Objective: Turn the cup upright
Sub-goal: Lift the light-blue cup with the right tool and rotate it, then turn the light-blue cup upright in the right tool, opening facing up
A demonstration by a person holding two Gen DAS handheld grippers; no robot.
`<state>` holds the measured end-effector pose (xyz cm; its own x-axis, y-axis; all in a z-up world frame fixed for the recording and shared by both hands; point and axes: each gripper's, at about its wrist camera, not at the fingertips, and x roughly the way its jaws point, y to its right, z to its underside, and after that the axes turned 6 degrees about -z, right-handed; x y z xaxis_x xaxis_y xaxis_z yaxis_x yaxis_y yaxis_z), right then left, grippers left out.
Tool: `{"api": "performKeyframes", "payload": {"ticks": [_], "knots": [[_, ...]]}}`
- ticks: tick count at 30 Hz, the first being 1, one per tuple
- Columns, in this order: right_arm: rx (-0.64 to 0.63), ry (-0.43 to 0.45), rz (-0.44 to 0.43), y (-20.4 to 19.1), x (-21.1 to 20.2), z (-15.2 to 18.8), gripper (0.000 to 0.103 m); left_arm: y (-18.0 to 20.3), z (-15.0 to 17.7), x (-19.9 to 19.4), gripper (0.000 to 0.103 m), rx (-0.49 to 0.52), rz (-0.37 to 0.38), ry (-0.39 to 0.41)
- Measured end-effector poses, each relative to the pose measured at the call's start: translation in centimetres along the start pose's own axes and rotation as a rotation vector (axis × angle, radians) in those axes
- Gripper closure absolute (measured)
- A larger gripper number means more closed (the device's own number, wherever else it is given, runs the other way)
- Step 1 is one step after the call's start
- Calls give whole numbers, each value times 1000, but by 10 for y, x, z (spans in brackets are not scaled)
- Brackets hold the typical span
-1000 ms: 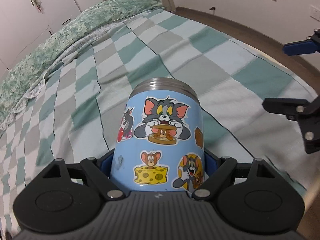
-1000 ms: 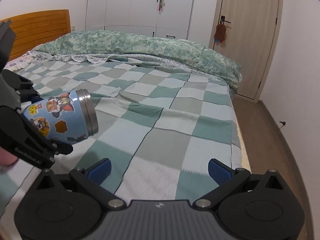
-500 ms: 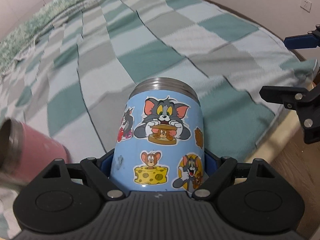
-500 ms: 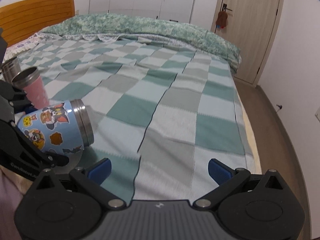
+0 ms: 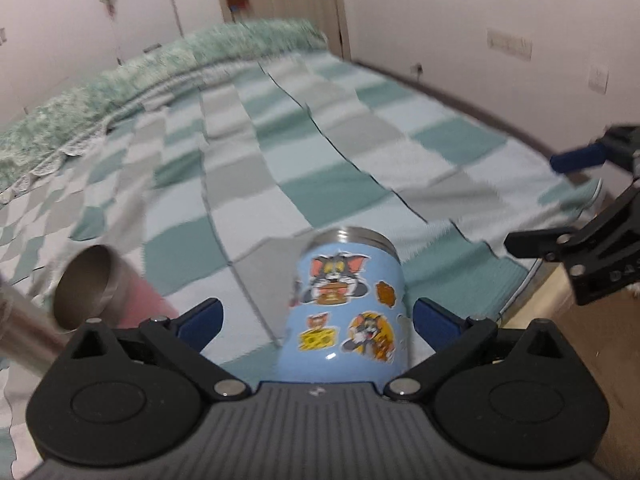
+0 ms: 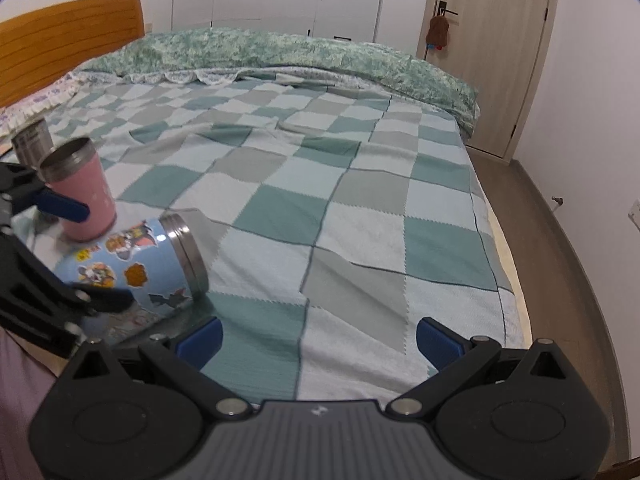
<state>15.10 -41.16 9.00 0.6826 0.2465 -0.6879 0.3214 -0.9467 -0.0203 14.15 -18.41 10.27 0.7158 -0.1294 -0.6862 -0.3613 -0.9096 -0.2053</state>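
3 cups in all, 2 grippers. The blue cup w/ cartoon stickers lies tilted on its side on the checked blanket, steel rim pointing toward mid-bed, base toward the left gripper. Not upright yet.

Left gripper: released — both blue pads spread wide, and the blue cup sits in the gap btw them. The left pad is clearly apart from it; the right pad is near the cup's side, can't tell if touching. In the right wrist view one blue finger sits in front of the pink cup and the black lower arm crosses the sticker cup's base.

Pink cup — 1 of them, upright, steel rim at top, open mouth up, standing just behind the blue one, close enough that they look to touch. In the left wrist view the pink cup shows at left, mouth toward the lens, blurred.

Third cup: plain steel cup, upright, behind the pink one, nr the left edge of the bed.

Right gripper: released too, pads wide apart w/ only blanket btw them, grasping nothing. It hovers over the bed's near edge, right of the blue cup.

Background: 1 green floral duvet rolled along the far side, 1 wooden headboard, 1 door w/ something brown hanging on the handle.
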Motion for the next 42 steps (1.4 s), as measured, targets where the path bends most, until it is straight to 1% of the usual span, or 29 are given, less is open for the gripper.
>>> {"api": "performKeyframes", "payload": {"ticks": [3,6,11,14,19,25,28,31,35,39,42], "knots": [[10,17,-15,-14,-3,-10,0,-25,11,-17,0,-53,-6,27],[36,24,-47,-30,2,-21,0,-49,26,-24,0,-100,-35,25],[124,11,-106,-58,24,-38,0,-89,52,-34,0,-148,-90,12],[210,-13,-129,-71,40,-44,0,-112,65,-38,0,-177,-98,19],[327,-71,-104,-89,73,-52,0,-139,79,-35,0,-217,-105,20],[491,-162,-64,-98,116,-49,0,-163,94,-25,0,-262,-95,10],[517,-181,-40,-103,130,-47,0,-171,98,-21,0,-280,-90,2],[478,-201,-13,-112,139,-48,4,-178,103,-18,0,-293,-87,-1],[354,-213,-22,-124,141,-54,5,-182,108,-16,0,-311,-77,2],[117,-234,-60,-144,141,-60,5,-183,112,-16,0,-313,-75,0],[-88,-276,-73,-164,140,-64,5,-183,114,-17,0,-312,-78,-3]]}}
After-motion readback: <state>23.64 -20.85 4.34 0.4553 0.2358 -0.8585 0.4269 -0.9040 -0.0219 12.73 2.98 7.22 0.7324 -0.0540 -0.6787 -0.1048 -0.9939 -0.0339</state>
